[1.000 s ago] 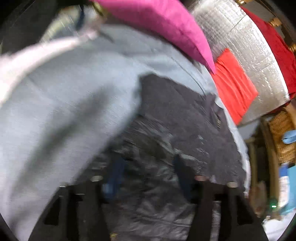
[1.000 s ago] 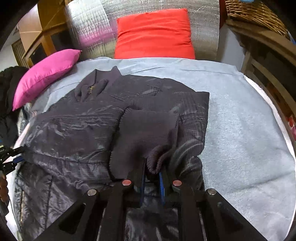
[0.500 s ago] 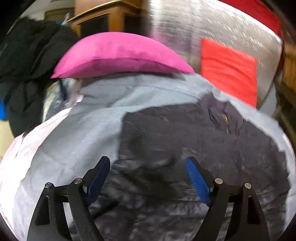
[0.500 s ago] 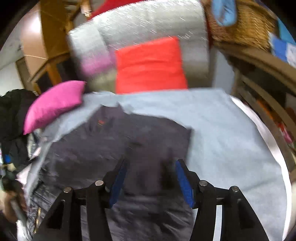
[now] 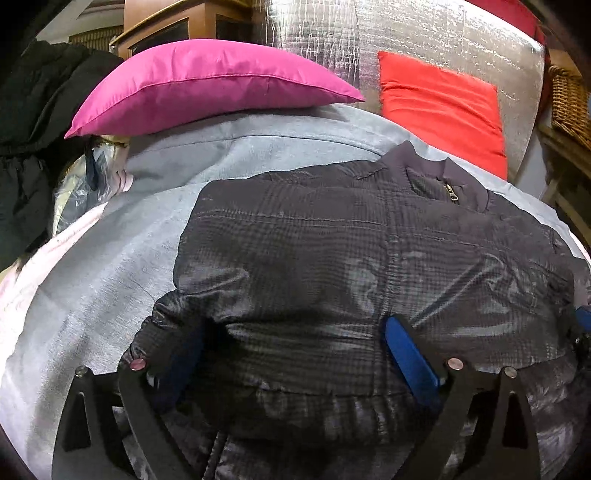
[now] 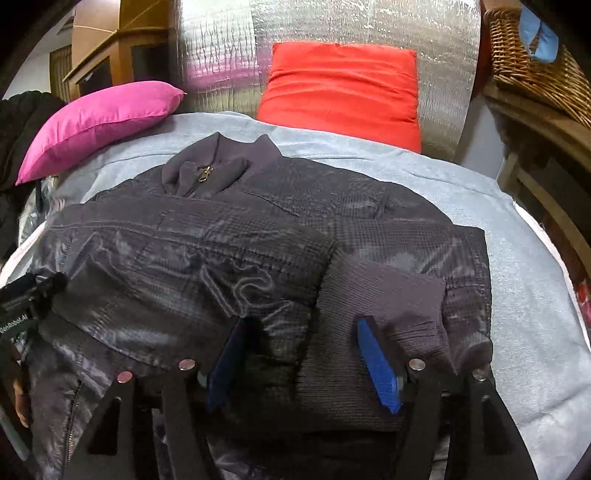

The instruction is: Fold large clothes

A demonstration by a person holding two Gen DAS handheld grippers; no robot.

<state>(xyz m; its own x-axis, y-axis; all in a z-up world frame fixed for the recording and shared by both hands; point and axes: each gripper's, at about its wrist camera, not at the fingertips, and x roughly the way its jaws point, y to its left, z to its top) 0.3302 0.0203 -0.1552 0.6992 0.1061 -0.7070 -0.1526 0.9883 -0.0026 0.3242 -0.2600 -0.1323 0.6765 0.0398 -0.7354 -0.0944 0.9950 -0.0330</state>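
Note:
A dark quilted jacket (image 5: 314, 251) lies front up on the grey blanket (image 5: 92, 288), its collar and zip toward the pillows. In the right wrist view both sleeves are folded across the jacket (image 6: 221, 258), and the knit cuff (image 6: 388, 288) rests on the chest. My left gripper (image 5: 295, 354) hangs over the jacket's left side. Its jaws are opening wide, with fabric below them and nothing pinched. My right gripper (image 6: 303, 363) sits just short of the cuff, its jaws opening and its blue pads off the cloth. The left gripper (image 6: 26, 302) shows at that view's left edge.
A pink pillow (image 5: 207, 88) and a red pillow (image 5: 439, 107) lean on a silver foil headboard (image 6: 369, 22) at the far end. Black clothing (image 5: 29, 129) is heaped at the left. A wicker basket (image 6: 535, 66) sits on a wooden shelf at the right.
My right gripper was shut on the knit cuff and has let it go, leaving it on the jacket. My left gripper rolled level, opened wider and shifted along the jacket's left side.

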